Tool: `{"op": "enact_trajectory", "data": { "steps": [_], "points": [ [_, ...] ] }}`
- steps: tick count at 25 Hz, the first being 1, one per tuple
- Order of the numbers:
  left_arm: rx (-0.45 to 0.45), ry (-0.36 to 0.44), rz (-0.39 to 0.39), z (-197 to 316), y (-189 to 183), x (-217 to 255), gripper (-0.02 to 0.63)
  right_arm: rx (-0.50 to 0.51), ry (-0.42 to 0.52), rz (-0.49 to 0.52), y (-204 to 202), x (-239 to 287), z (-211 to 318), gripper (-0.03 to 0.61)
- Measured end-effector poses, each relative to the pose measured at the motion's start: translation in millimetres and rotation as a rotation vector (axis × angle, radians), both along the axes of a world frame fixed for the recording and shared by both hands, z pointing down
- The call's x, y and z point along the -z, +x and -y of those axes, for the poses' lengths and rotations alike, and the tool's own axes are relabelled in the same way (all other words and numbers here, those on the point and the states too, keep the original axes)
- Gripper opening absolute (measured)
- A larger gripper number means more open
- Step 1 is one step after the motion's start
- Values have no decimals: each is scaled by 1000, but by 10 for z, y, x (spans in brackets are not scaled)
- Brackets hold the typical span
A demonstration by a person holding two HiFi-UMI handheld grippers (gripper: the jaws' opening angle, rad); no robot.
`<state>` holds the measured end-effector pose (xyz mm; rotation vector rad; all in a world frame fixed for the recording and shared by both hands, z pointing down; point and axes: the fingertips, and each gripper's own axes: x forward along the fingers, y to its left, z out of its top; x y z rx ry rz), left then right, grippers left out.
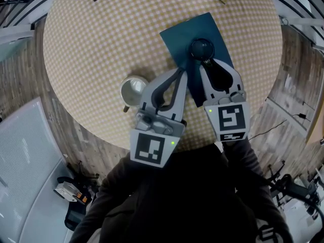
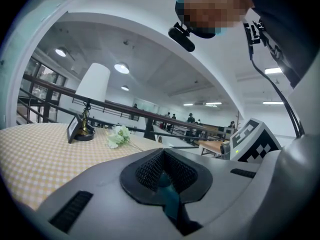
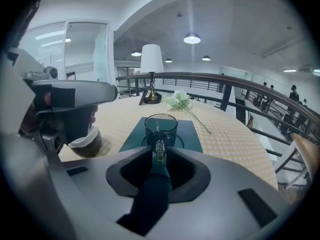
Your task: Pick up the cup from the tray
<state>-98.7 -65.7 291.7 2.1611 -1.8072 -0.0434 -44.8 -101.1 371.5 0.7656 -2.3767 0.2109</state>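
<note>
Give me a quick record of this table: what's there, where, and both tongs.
surface: round table, beige checked cloth
tray: dark teal rectangular tray, on the table
cup: dark glass cup, upright on the tray
other: white cup, left of the tray
left tongs: shut, empty
right tongs: shut, tips by the glass cup's handle

Bright, even indoor light, heavy fisheye on all three

Ceiling lights [image 3: 192, 38] do the work and blow out a bit in both gripper views. The table [image 1: 101, 44] is evenly lit with only soft shadows. Corners go black and the railing [image 3: 240, 81] bends near the edges. The cup [image 3: 160, 126] is sharp, the jaws up close go soft. The bottom of the head view is murky dark.
</note>
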Motion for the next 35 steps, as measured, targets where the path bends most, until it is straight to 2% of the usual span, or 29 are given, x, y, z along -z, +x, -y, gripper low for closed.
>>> {"op": "enact_trajectory", "data": {
  "steps": [6, 13, 19, 29, 35],
  "points": [
    [-4, -8, -5, -4, 26, -4, 6, 9, 20, -37, 22, -6, 21, 43],
    [-1, -3, -4, -23, 8, -1, 6, -10, 33, 18, 16, 33, 14, 38],
    [-3, 4, 4, -54, 54, 54, 6, 12, 83, 42, 12, 171, 6, 38],
    [-39, 15, 20, -70, 252, 144, 6, -18, 99, 64, 156, 309, 22, 38],
    [-77, 24, 25, -64, 468, 186, 6, -87, 83, 74, 402, 322, 8, 38]
  ]
}}
